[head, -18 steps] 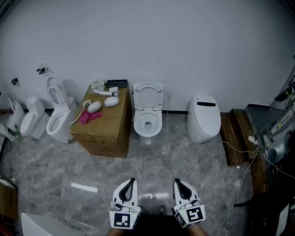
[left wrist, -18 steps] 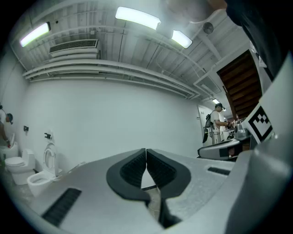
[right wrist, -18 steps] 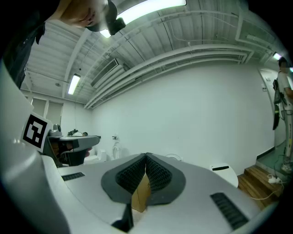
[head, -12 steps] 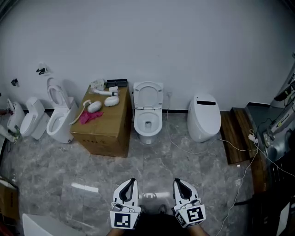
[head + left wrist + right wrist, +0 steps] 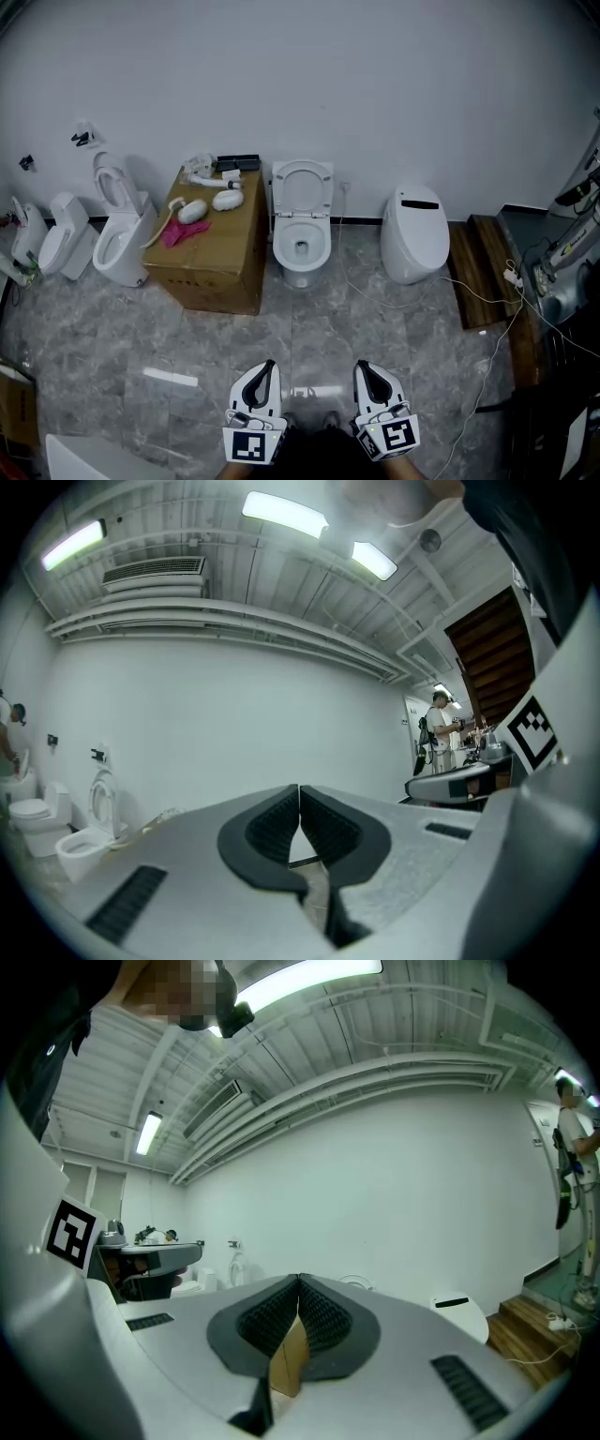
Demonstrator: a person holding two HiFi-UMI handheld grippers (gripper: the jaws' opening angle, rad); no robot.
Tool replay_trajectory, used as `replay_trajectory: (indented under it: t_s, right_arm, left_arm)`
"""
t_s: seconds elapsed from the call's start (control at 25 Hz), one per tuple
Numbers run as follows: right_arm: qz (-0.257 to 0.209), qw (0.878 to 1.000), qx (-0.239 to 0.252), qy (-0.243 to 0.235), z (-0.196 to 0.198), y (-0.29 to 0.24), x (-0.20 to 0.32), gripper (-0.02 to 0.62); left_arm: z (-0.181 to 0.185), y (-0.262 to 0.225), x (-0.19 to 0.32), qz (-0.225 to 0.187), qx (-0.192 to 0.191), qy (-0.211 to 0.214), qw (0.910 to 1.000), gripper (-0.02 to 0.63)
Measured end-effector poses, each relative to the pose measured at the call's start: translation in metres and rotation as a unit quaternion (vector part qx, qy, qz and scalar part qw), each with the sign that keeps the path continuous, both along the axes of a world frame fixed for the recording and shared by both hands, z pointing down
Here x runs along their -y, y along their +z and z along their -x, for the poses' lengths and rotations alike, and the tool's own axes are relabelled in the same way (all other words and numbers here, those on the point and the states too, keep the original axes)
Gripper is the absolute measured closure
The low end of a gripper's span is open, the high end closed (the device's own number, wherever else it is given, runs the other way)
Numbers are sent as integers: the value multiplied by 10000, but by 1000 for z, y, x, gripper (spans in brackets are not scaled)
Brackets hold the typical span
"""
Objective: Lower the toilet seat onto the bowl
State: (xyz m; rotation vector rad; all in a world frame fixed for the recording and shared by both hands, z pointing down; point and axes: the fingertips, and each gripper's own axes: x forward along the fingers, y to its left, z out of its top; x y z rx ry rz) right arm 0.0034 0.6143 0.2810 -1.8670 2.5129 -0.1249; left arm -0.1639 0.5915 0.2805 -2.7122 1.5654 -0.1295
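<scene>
Hovering low at the near edge of the head view, the left tongs (image 5: 268, 367) and right tongs (image 5: 361, 367) sit side by side, level, both aimed at the far wall (image 5: 375, 94); each pair is clenched, its ribbed pads pressed tip to tip with nothing caught between them, as both gripper views show; the toilet (image 5: 301, 246) stands well apart from the tongs, backed against the wall; its seat (image 5: 302, 190) is upright, leaning back toward the wall, and the bowl (image 5: 300, 253) lies open below it; just left of the toilet is a cardboard box (image 5: 211, 258) carrying a pink cloth (image 5: 185, 234) and some white fittings (image 5: 211, 202); further left stand two more toilets (image 5: 117, 239), lids raised; to the right is a closed toilet (image 5: 414, 234), then a wooden step (image 5: 483, 277); a white cable (image 5: 487, 300) trails over the grey marbled floor (image 5: 309, 328); in the left gripper view a person (image 5: 441, 726) stands far off at the right.
</scene>
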Motion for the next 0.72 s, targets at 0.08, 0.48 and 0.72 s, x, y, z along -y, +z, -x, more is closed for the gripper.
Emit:
replay_trajectory:
  t_s: [0.08,0.48,0.72]
  right_arm:
    - [24,10000,21,13,6,1,1,568]
    - [178,9998,-10,65,26,19,23,568]
    - [184,9998,100,-48,21,27,77,568]
  left_arm:
    - [7,1,1,24,-33,-8,10000,595]
    - [35,17,24,92,21,2,10000,594]
    - [30,11,74,-96,-250,-201,9994,595]
